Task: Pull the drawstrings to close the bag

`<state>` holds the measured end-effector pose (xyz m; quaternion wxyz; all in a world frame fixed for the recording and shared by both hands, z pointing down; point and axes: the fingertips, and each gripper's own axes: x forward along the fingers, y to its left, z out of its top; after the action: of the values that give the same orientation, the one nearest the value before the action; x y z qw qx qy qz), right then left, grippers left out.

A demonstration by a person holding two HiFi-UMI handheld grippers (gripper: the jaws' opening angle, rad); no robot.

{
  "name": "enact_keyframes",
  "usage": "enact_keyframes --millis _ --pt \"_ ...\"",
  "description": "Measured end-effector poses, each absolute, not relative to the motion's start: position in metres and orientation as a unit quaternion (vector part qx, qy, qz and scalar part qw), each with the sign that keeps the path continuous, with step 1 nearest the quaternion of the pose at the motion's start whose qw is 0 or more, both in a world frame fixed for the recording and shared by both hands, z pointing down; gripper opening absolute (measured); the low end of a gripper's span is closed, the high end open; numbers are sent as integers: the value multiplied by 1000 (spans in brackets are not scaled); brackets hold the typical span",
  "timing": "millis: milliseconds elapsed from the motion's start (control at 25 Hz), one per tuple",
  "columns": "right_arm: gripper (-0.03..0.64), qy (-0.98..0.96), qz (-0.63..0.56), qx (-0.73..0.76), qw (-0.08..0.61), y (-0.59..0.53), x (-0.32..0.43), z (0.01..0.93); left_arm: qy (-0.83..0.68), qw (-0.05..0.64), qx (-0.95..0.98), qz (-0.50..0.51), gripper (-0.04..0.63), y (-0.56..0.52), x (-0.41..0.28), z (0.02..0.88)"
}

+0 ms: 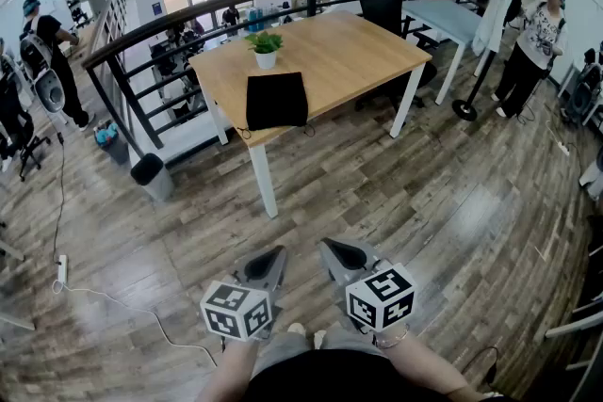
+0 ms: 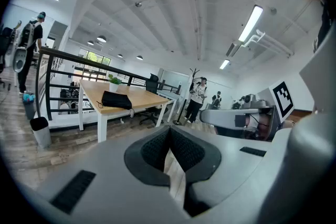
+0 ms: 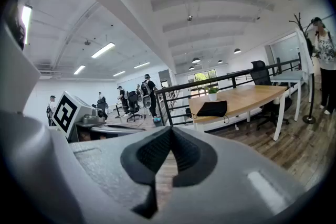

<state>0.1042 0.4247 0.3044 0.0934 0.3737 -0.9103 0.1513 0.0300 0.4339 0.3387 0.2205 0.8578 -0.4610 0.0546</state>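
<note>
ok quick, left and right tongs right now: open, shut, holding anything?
left tongs: closed, empty.
right tongs: closed, empty.
The bag lies untouched on the table, well ahead of both.

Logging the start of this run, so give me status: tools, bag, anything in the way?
Left tool and right tool shut, empty. Black bag flat on table, well ahead, untouched. Potted plant just behind it.

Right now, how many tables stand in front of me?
2. A wooden table straight ahead, bearing the black bag and a potted plant; a pale table behind it to the right. More may be hidden beyond the railing.
</note>
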Motion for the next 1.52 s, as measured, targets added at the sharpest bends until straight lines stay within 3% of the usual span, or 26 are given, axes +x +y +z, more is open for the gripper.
enact_keyframes --millis 680,1520 --pt "-3 -906 162 380 90 413 104 329 -445 238 862 55 17 420 28 356" --pt "-2 -899 153 403 77 399 58 331 -409 212 886 52 15 406 -9 356"
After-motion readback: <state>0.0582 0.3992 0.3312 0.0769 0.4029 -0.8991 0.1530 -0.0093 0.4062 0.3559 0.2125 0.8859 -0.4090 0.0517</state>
